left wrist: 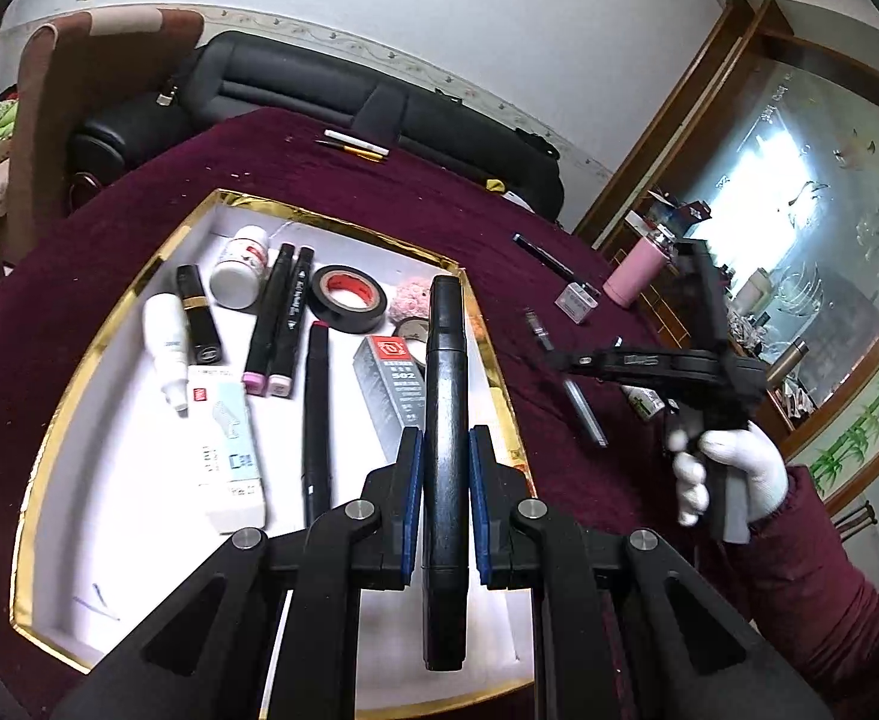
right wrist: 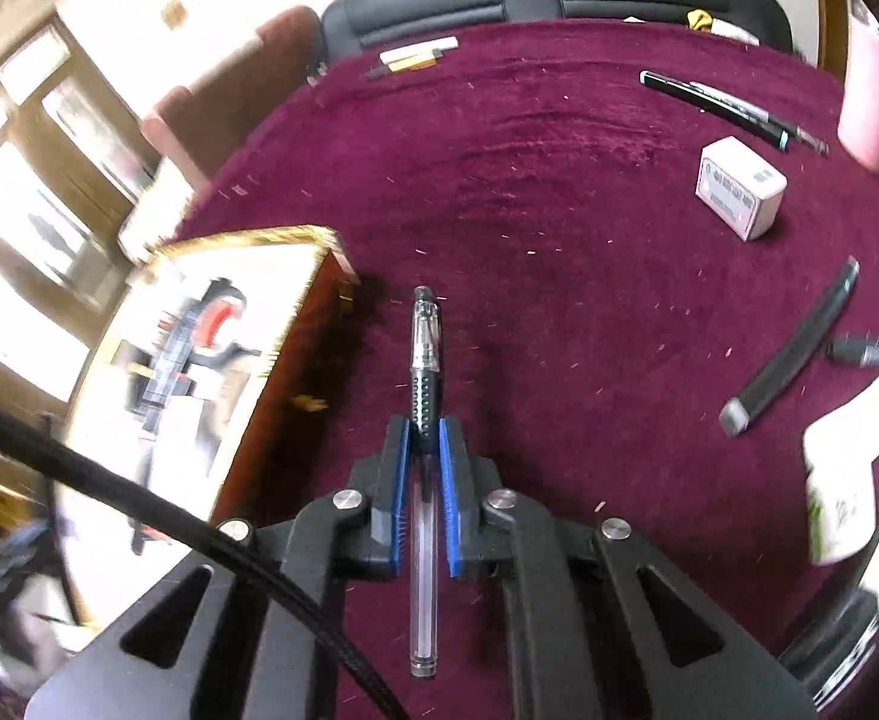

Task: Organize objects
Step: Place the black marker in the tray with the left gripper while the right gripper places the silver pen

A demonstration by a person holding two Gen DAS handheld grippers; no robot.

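Note:
My left gripper [left wrist: 445,444] is shut on a thick black marker [left wrist: 446,420] and holds it above the right part of the gold-rimmed white tray [left wrist: 97,396]. The tray holds markers, black tape [left wrist: 348,299], a glue box [left wrist: 394,387], bottles and a lipstick. My right gripper [right wrist: 423,435] is shut on a clear gel pen [right wrist: 424,360] with a black grip, held over the maroon cloth just right of the tray [right wrist: 295,300]. In the left wrist view the right gripper [left wrist: 565,360] is beside the tray, held by a white-gloved hand.
On the maroon cloth lie a small white box [right wrist: 739,189], a dark pen [right wrist: 721,102], a black flat stick [right wrist: 793,348], a small cap [right wrist: 859,354] and pens at the far edge [left wrist: 355,144]. A pink cup [left wrist: 634,273] stands at the right. A black sofa [left wrist: 319,96] is behind the table.

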